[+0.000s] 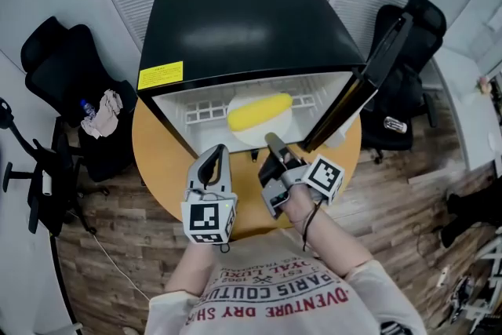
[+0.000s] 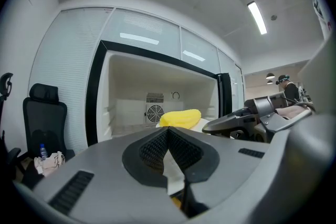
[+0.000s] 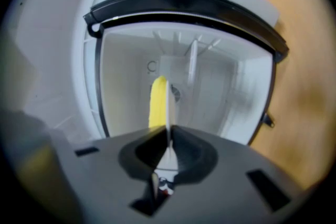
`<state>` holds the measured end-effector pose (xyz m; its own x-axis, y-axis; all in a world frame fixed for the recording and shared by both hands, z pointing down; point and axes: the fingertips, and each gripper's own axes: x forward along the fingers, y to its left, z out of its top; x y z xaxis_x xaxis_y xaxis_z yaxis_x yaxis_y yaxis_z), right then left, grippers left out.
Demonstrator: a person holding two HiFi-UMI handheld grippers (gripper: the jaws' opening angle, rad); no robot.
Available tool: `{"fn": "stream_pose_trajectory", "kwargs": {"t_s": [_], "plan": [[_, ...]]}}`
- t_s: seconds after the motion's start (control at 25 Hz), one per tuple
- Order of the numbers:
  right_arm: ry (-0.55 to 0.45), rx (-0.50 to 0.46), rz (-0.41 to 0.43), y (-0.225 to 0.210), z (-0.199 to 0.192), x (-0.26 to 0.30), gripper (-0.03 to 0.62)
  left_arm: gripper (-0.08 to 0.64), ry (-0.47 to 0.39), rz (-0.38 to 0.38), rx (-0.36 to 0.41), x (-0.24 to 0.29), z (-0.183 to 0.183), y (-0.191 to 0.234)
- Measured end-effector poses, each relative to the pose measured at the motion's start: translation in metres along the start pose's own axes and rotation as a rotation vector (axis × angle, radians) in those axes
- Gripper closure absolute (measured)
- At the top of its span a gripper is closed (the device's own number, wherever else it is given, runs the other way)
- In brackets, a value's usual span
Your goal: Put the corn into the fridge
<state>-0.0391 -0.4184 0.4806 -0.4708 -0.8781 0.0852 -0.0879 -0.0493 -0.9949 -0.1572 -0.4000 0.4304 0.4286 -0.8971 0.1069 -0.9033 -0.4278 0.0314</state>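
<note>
The right gripper (image 1: pixel 272 142) clenches the plate (image 1: pixel 249 139) rim; the corn (image 1: pixel 260 111) lies crosswise just ahead, inside the fridge (image 1: pixel 235 27). The left gripper (image 1: pixel 217 151) sits closed and empty alongside.

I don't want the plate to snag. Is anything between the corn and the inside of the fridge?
Nothing visible does. The fridge door stands open at the right, the space behind the corn looks bare, and the right gripper is shut on the plate that bears it.
</note>
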Motion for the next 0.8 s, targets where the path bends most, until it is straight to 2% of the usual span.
{"fn": "stream_pose_trajectory", "kwargs": {"t_s": [0.4, 0.8], "plan": [[0.016, 0.036, -0.033, -0.018, 0.013, 0.033, 0.545, 0.531, 0.022, 0.017, 0.000, 0.029, -0.005, 0.011], [-0.030, 0.035, -0.026, -0.025, 0.014, 0.049, 0.545, 0.531, 0.032, 0.040, -0.012, 0.034, -0.010, 0.022]]}}
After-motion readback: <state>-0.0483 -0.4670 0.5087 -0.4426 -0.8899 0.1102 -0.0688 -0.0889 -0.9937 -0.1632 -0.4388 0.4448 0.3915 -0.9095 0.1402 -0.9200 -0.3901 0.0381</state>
